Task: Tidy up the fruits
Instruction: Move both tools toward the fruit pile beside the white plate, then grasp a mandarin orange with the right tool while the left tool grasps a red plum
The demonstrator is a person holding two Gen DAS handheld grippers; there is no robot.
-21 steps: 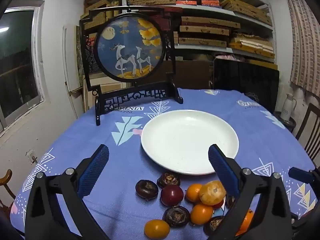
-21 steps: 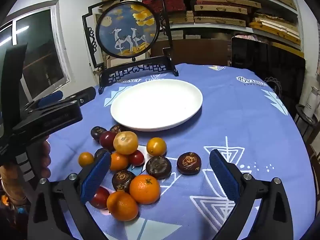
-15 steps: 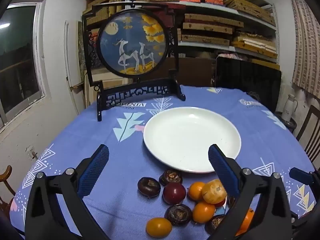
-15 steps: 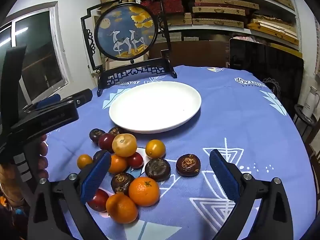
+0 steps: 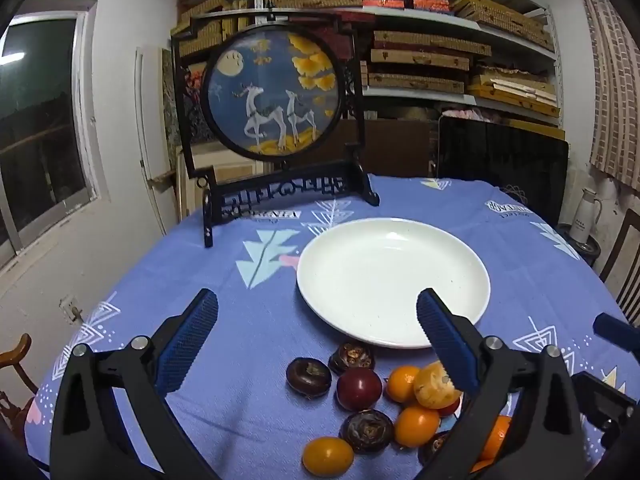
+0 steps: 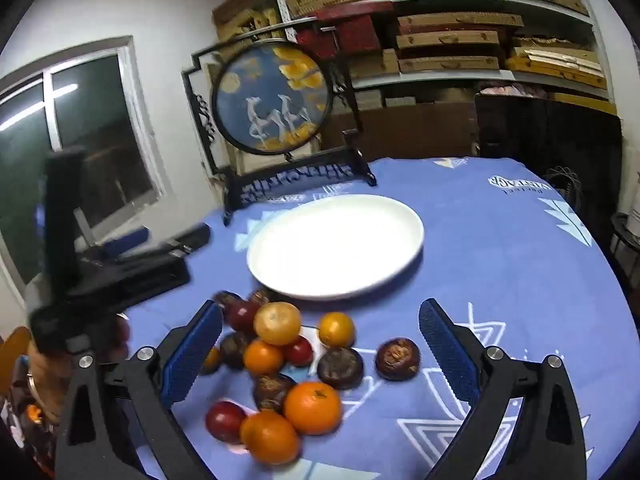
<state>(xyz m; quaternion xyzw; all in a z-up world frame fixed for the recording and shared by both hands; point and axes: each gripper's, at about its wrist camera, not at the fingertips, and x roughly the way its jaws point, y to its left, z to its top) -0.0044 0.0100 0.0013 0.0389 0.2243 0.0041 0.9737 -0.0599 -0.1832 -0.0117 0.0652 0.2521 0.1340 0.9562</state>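
A white plate (image 5: 394,280) lies bare on the blue tablecloth; it also shows in the right wrist view (image 6: 336,248). A heap of fruit lies in front of it: oranges (image 6: 313,407), dark red plums (image 5: 359,389), brown water chestnuts (image 5: 309,377) and a pale yellow-orange fruit (image 6: 277,323) on top. My left gripper (image 5: 316,336) is open and empty, above the heap's left side. My right gripper (image 6: 320,348) is open and empty, hovering over the heap. The left gripper's body (image 6: 116,276) shows at the left of the right wrist view.
A round painted screen in a black stand (image 5: 276,96) stands at the back of the table. Shelves with flat boxes (image 5: 420,52) fill the wall behind. A black panel (image 5: 500,168) stands behind the table, with a white jug (image 5: 586,220) and a chair (image 5: 624,264) at right.
Both grippers have moved a little: the fruit heap sits more centred between the right gripper's fingers, and the right wrist view is blurred by motion. Both stay open.
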